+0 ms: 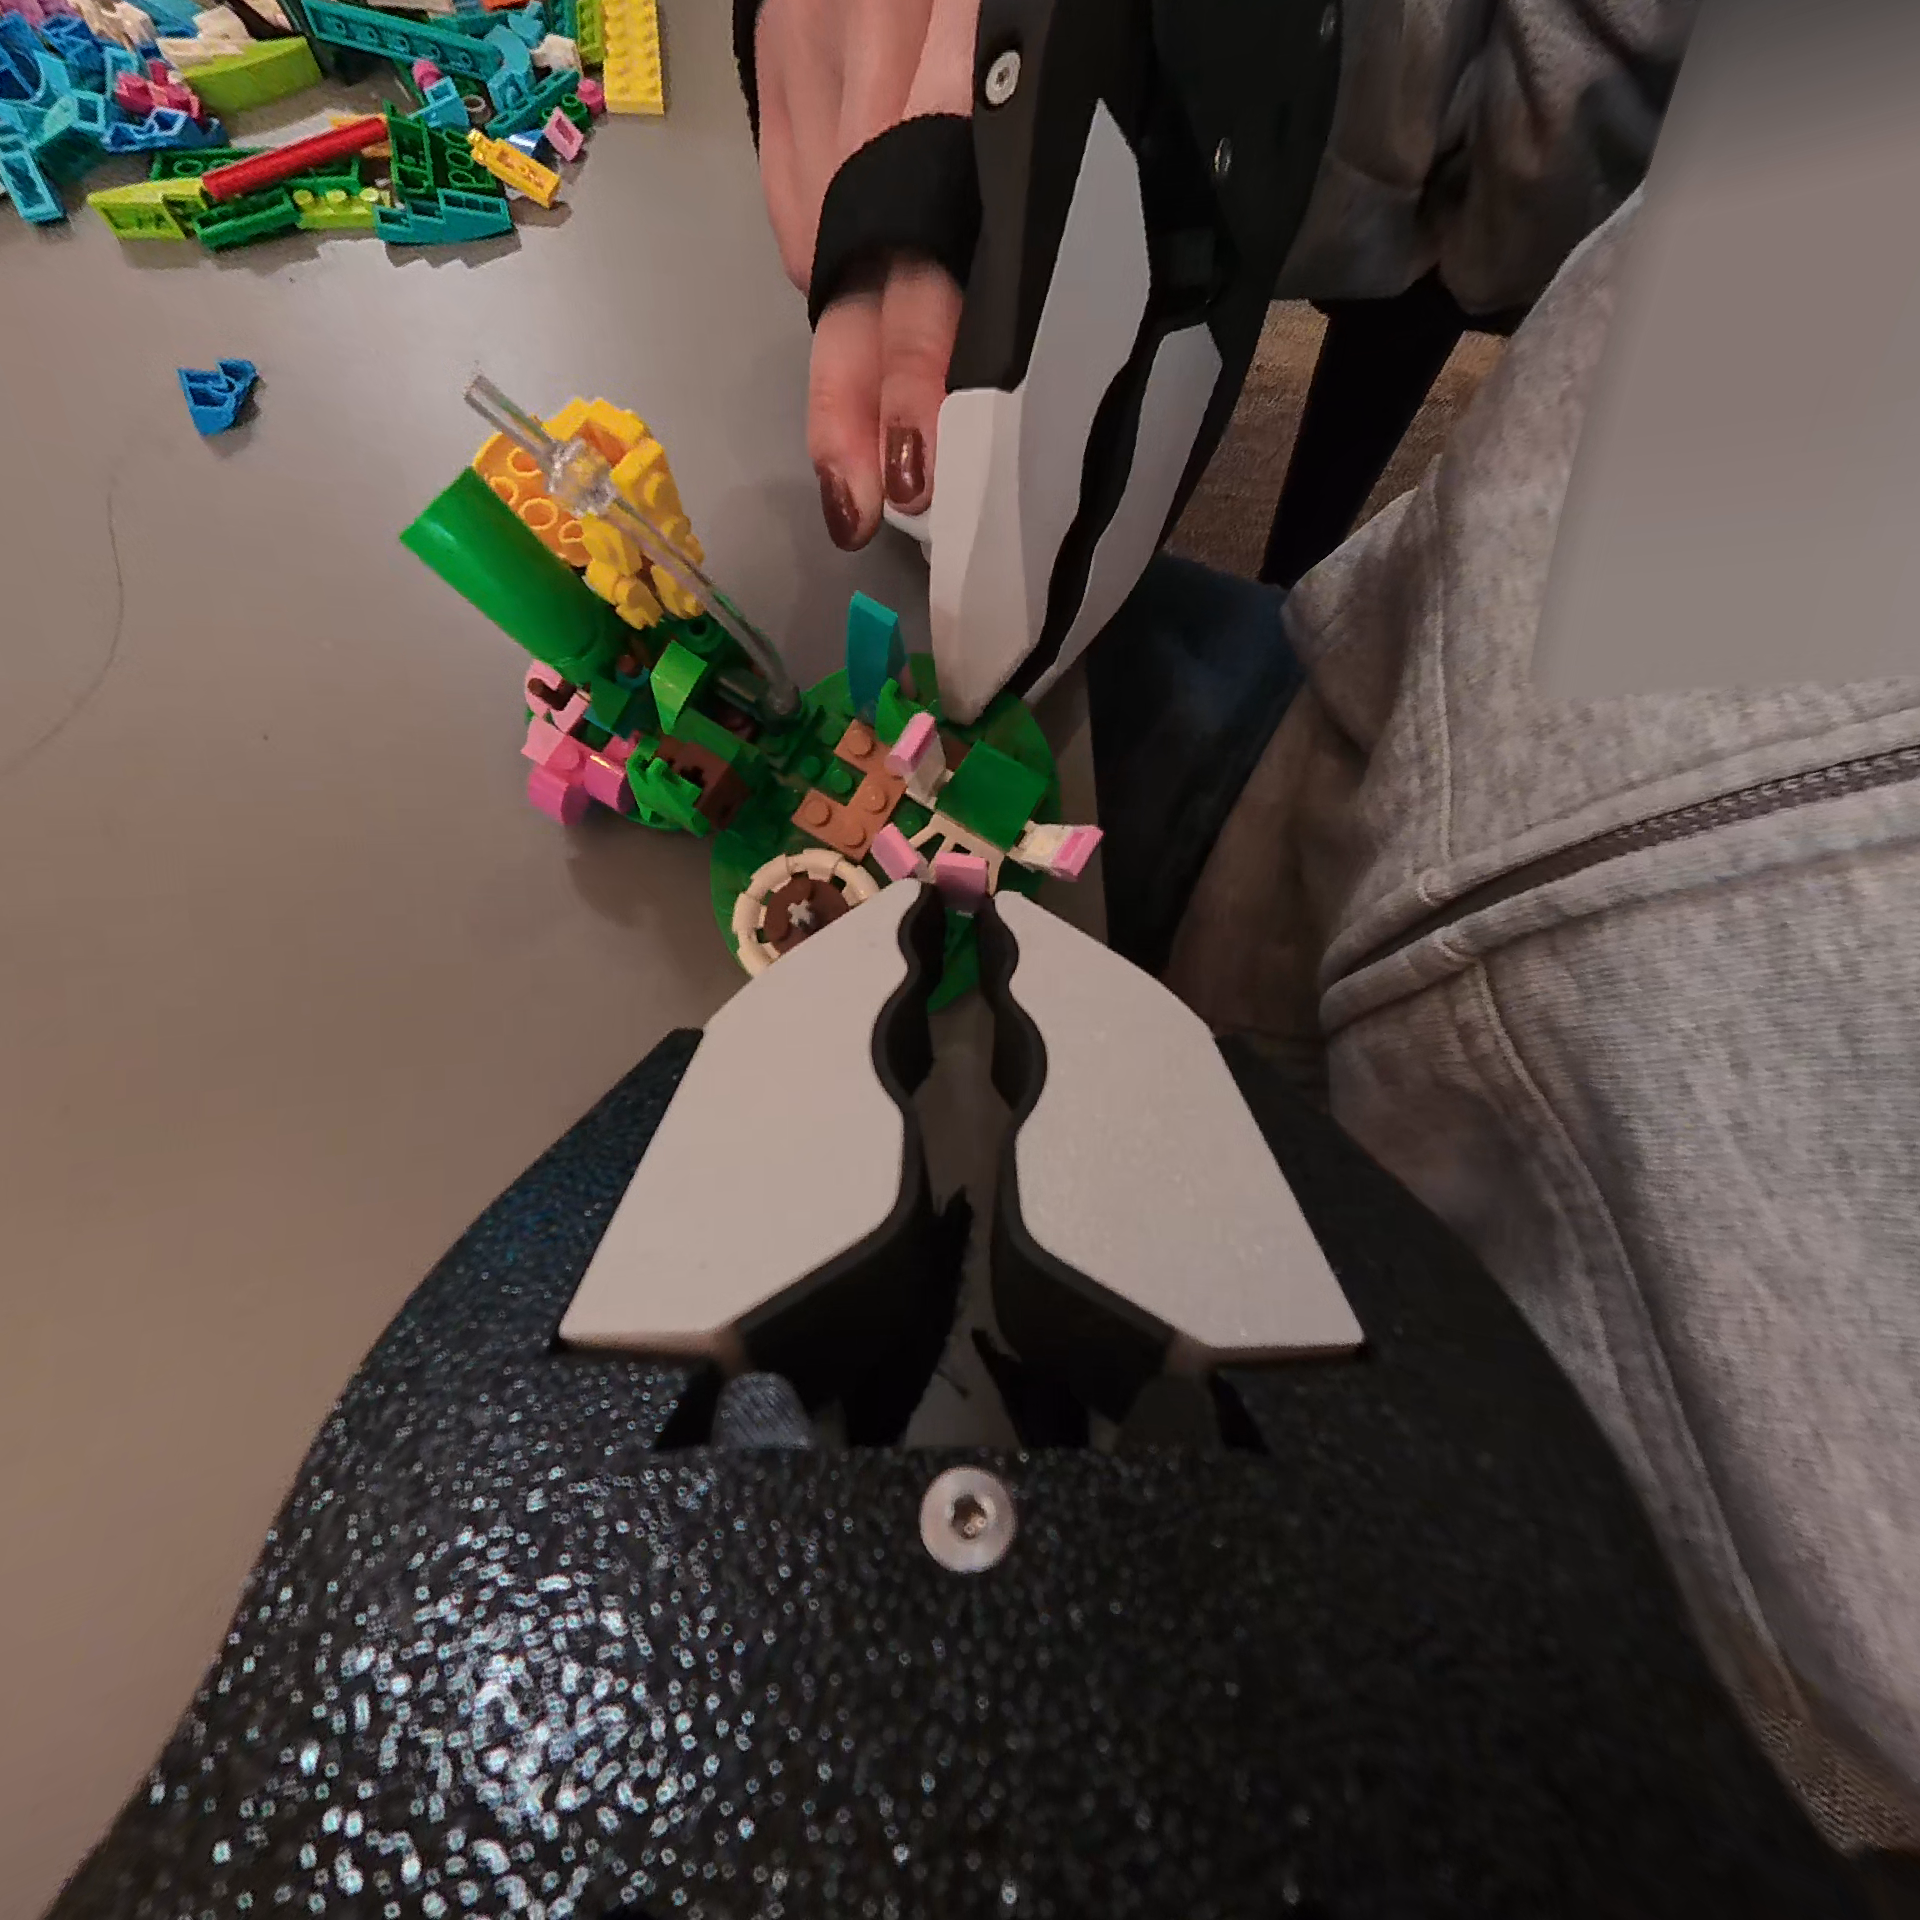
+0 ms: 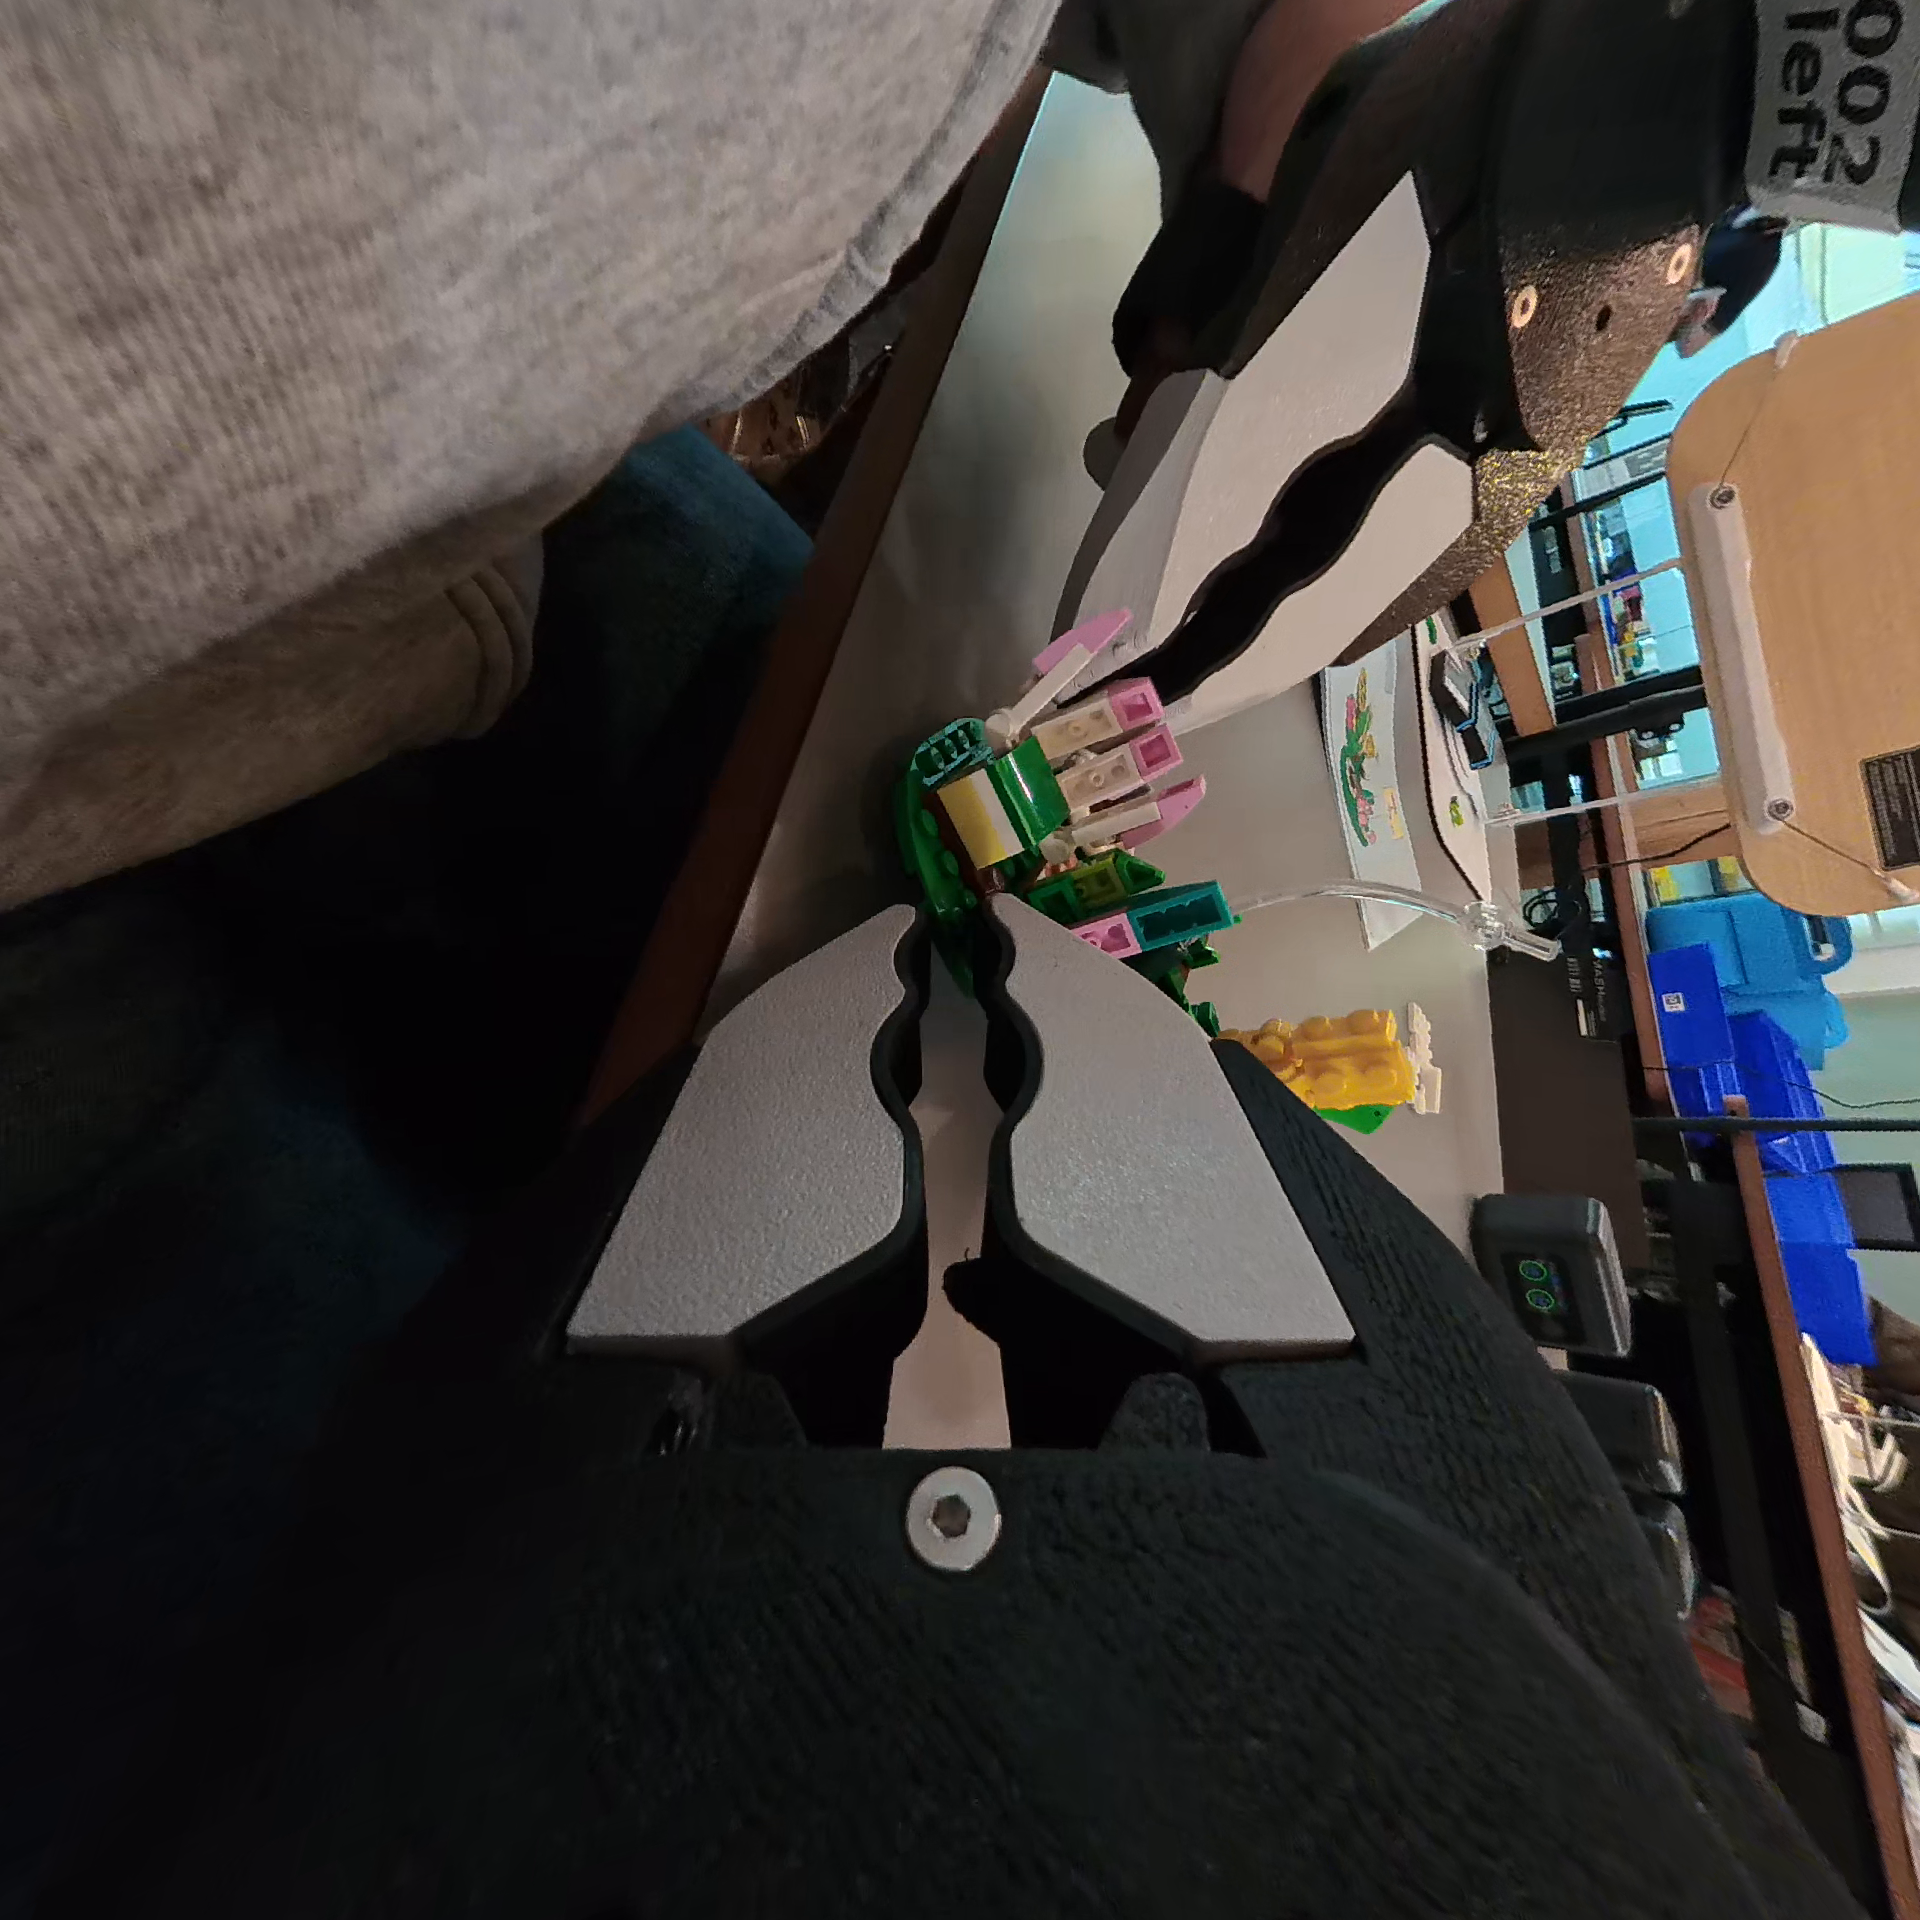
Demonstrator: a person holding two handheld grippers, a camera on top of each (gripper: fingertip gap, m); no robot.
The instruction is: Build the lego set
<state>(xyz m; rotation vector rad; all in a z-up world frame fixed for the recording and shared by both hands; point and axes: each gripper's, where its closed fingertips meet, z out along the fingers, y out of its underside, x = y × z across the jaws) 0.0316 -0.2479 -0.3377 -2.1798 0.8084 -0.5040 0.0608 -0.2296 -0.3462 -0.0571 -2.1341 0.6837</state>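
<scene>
A lego flower model [image 1: 831, 790] stands on a round green plate [image 1: 748, 868] near the table's edge, with a yellow flower [image 1: 613, 520], pink-and-white petals and a clear tube [image 1: 582, 478]. My left gripper [image 1: 961, 909] is closed at the plate's near edge, its tips at a pink petal, with green plate showing in the narrow gap. In the right wrist view it [image 2: 1138, 670] pinches at the pink-and-white petals [image 2: 1127, 748]. My right gripper [image 2: 956, 920] is closed on the plate's rim [image 2: 914, 821]. It also shows in the left wrist view [image 1: 982, 707], at the plate's far edge.
A pile of loose coloured bricks [image 1: 312, 114] lies at the far left, with a single blue brick [image 1: 216, 393] apart from it. A person's grey sweater [image 1: 1662, 1039] is close on the right. A booklet [image 2: 1371, 790] lies past the model, and blue bins [image 2: 1766, 1091] stand beyond the table. My hands' fingertips stand some 5 cm from each other.
</scene>
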